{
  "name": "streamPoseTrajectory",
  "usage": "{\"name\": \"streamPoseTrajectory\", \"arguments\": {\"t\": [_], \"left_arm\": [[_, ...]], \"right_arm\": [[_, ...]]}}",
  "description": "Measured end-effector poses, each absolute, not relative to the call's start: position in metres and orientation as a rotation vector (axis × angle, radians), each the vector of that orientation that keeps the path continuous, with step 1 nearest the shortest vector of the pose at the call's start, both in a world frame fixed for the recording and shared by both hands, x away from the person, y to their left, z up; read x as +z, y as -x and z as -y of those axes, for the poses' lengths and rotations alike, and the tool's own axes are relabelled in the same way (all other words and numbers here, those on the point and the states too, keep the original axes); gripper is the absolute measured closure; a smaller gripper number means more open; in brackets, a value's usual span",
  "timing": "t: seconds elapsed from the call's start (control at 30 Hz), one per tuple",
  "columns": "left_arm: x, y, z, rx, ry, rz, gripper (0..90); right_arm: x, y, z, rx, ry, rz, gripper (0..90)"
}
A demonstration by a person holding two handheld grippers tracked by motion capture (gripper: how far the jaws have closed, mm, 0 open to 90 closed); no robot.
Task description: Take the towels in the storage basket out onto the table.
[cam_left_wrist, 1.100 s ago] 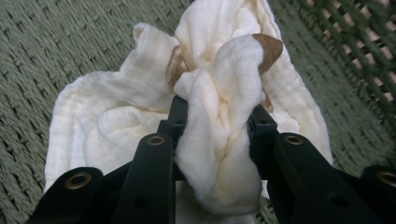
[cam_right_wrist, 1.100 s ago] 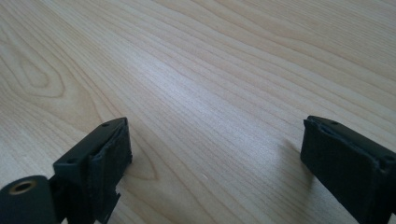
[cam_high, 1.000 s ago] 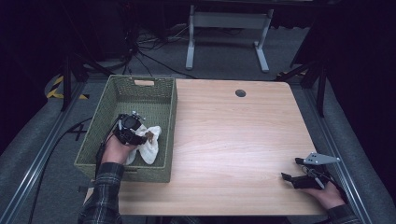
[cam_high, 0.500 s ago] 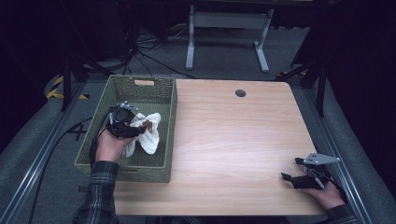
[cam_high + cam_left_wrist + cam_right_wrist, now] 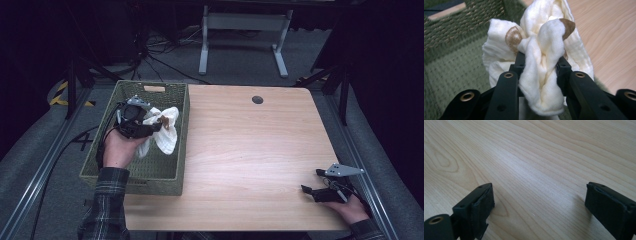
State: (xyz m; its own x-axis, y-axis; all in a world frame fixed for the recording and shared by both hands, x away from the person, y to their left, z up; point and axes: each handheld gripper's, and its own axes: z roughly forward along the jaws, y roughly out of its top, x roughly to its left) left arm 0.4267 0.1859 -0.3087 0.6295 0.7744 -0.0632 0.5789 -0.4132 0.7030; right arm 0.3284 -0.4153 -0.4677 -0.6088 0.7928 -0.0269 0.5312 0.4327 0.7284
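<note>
The left tongs [image 5: 150,125] pinch a bunched white cloth [image 5: 165,131] with brown spots, holding it above the floor of the green basket [image 5: 150,176], close to the basket's right wall. The cloth seems lifted already, but it is not yet out of the basket; carrying it over the wall to the desk [image 5: 250,150] is probably left. The right tongs [image 5: 311,191] rest spread and empty, far right of the basket.
</note>
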Motion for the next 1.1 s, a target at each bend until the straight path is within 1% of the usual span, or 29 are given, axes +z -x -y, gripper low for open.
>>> {"name": "streamPoseTrajectory", "arguments": {"t": [0.2, 0.43, 0.5, 0.63, 0.67, 0.9, 1.1], "left_arm": [[-0.296, -0.427, -0.167, 0.334, -2.129, -0.999, 71.2], [-0.282, -0.427, -0.137, 0.344, -2.134, -0.925, 71.3], [-0.280, -0.427, -0.134, 0.349, -2.137, -0.908, 71.3], [-0.272, -0.428, -0.113, 0.331, -2.131, -0.856, 71.4], [-0.272, -0.428, -0.113, 0.331, -2.131, -0.856, 71.4], [-0.269, -0.429, -0.075, 0.294, -2.140, -0.794, 71.5], [-0.273, -0.430, -0.052, 0.273, -2.142, -0.762, 71.5]], "right_arm": [[-0.468, -0.328, 0.415, 0.987, -1.129, -2.325, 9.1], [-0.467, -0.328, 0.415, 0.989, -1.137, -2.326, 9.1], [-0.468, -0.328, 0.415, 0.989, -1.133, -2.325, 9.1], [-0.468, -0.328, 0.415, 0.988, -1.131, -2.324, 9.1], [-0.468, -0.328, 0.415, 0.988, -1.131, -2.324, 9.1], [-0.468, -0.328, 0.415, 0.987, -1.129, -2.325, 9.1], [-0.468, -0.328, 0.415, 0.987, -1.129, -2.324, 9.1]]}}
